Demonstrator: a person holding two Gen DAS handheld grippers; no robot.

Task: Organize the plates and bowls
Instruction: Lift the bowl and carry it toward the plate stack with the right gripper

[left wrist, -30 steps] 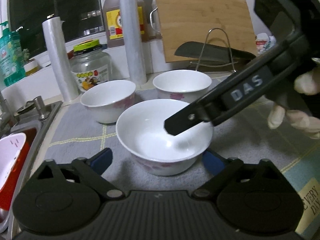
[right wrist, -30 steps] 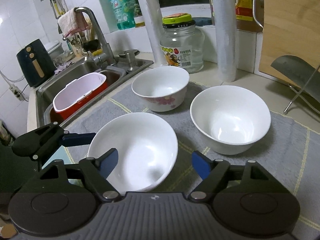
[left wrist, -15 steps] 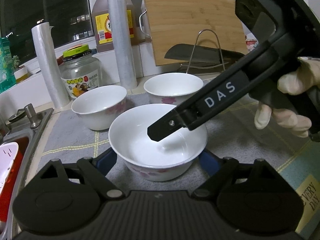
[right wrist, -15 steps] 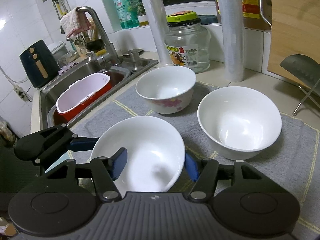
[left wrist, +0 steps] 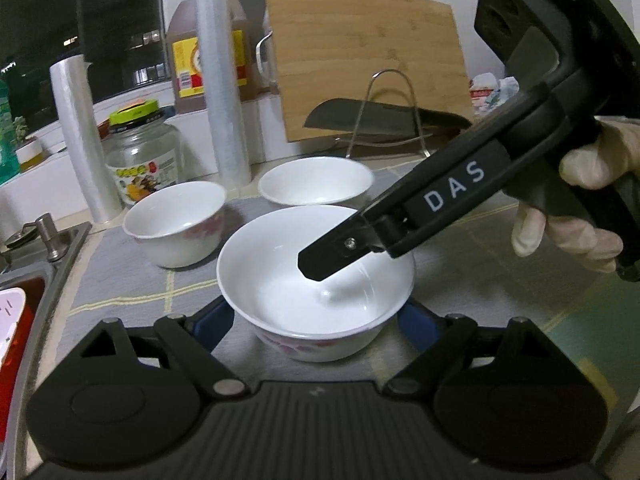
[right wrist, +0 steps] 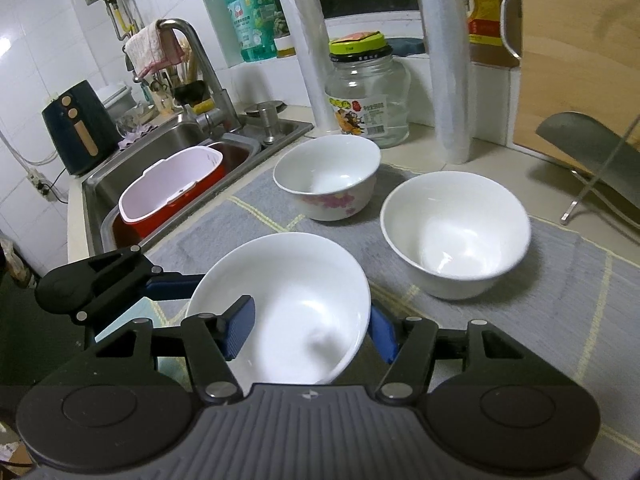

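Three white bowls sit on the grey dish mat (right wrist: 560,320) beside the sink (right wrist: 168,148), and everything turns on the near bowl (right wrist: 296,312), the one at the mat's front edge. The right gripper (right wrist: 308,332) has its blue pads on either side of that bowl's rim: one pad (right wrist: 240,328) seems to sit inside the bowl on the sink side, the other (right wrist: 382,334) outside the wall on the far side. The gap looks narrow, but I cannot tell whether the pads are pressing the wall or just standing beside it.

The left gripper (left wrist: 316,320) comes at the same bowl (left wrist: 316,276) from the front edge of the mat. Its blue fingers (left wrist: 214,318) are spread wide and flank the bowl low on both sides, holding nothing; the bowl lies straight ahead between them, close in. In that view the right gripper's black jaw reaches down over the rim from the side away from the sink.

Both grippers are at this bowl, the right one further committed, so I judge the pickup belongs to it. A round bowl has no long axis, so any rim bite serves. The flowered bowl (right wrist: 328,176) and the plain bowl (right wrist: 456,232) stand farther back on the mat, apart from each other and likely stacking targets.
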